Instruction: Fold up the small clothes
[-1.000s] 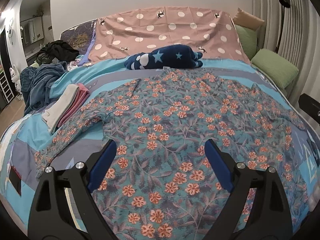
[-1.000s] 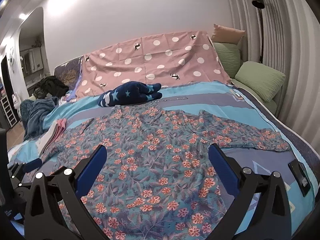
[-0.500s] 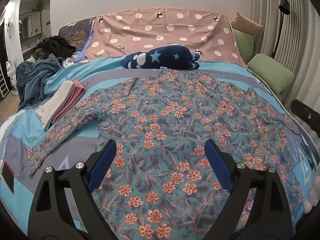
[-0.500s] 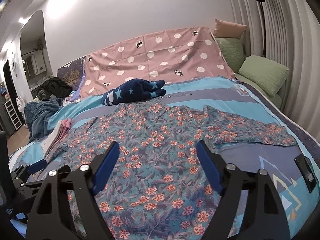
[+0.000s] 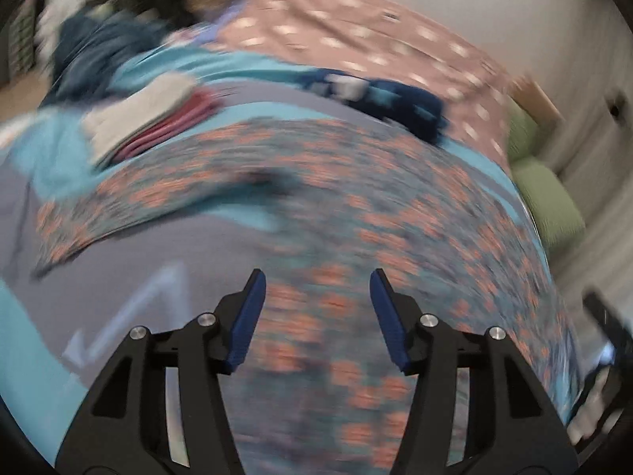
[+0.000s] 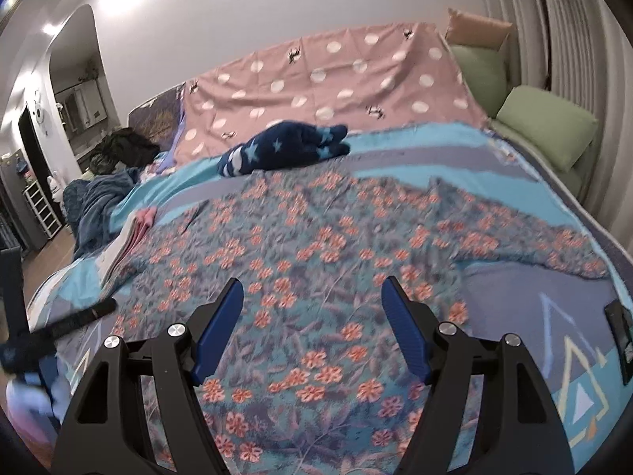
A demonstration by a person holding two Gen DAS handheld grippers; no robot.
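A teal shirt with orange flowers (image 6: 316, 245) lies spread flat on the bed, both sleeves stretched out. It also shows, blurred, in the left wrist view (image 5: 356, 206). My left gripper (image 5: 316, 308) is open and empty, above the shirt's lower left part near the left sleeve (image 5: 118, 206). My right gripper (image 6: 312, 316) is open and empty, above the shirt's lower middle. The left gripper's body shows at the left edge of the right wrist view (image 6: 51, 332).
A stack of folded clothes (image 6: 126, 245) lies left of the shirt. A navy star-patterned garment (image 6: 285, 150) lies beyond the collar. A pink dotted cover (image 6: 324, 79), green cushions (image 6: 546, 126), a blue clothes pile (image 6: 95, 198) and a dark flat device (image 6: 621, 336) surround them.
My left gripper has swung left and tilted fast, blurring its view, and its jaws have narrowed. My right gripper has come lower over the shirt, jaws a little narrower.
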